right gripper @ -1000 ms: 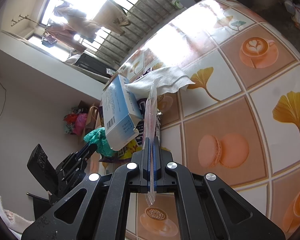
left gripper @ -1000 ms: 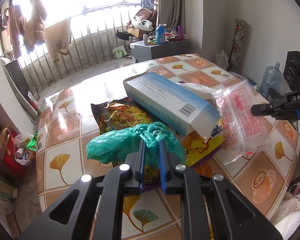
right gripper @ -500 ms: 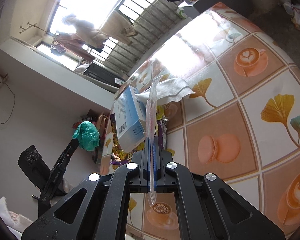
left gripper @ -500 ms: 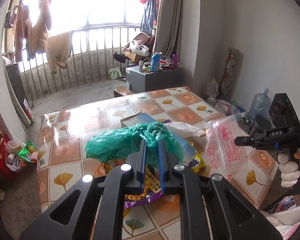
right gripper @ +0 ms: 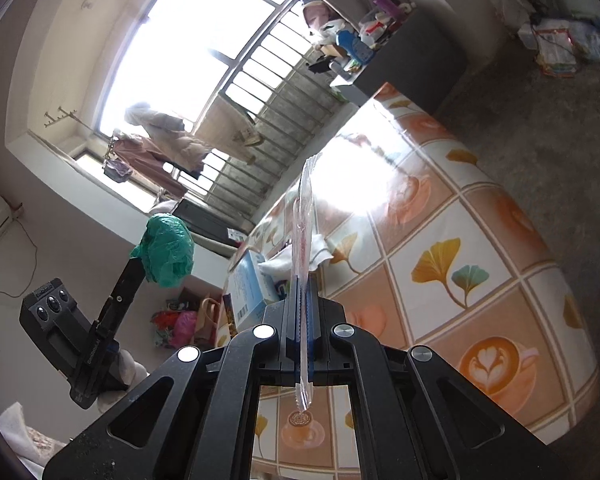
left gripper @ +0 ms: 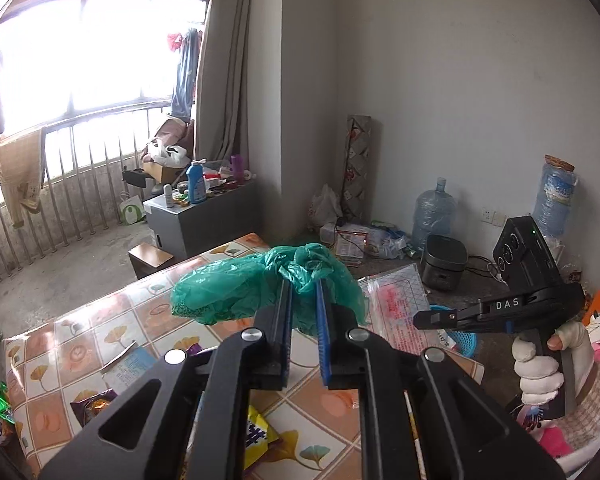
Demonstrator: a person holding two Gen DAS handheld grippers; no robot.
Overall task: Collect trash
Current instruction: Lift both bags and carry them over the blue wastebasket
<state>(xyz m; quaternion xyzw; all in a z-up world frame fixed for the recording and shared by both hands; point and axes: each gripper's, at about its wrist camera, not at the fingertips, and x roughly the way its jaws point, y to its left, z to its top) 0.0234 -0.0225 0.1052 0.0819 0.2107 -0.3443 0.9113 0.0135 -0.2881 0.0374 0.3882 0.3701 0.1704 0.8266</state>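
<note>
Right gripper (right gripper: 303,292) clamped on clear plastic bag (right gripper: 302,232), held edge-on above tiled table (right gripper: 460,264). Left gripper (right gripper: 138,264) grips crumpled green plastic bag (right gripper: 166,250). Blue box (right gripper: 250,284) on table.

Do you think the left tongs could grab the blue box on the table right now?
Probably not yet. The left tongs are shut on the green plastic bag, lifted above the table; the blue box lies below.

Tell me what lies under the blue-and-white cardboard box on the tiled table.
The blue-and-white cardboard box rests on colourful snack wrappers, a white tissue beside it. Whatever lies directly beneath is covered.
</note>
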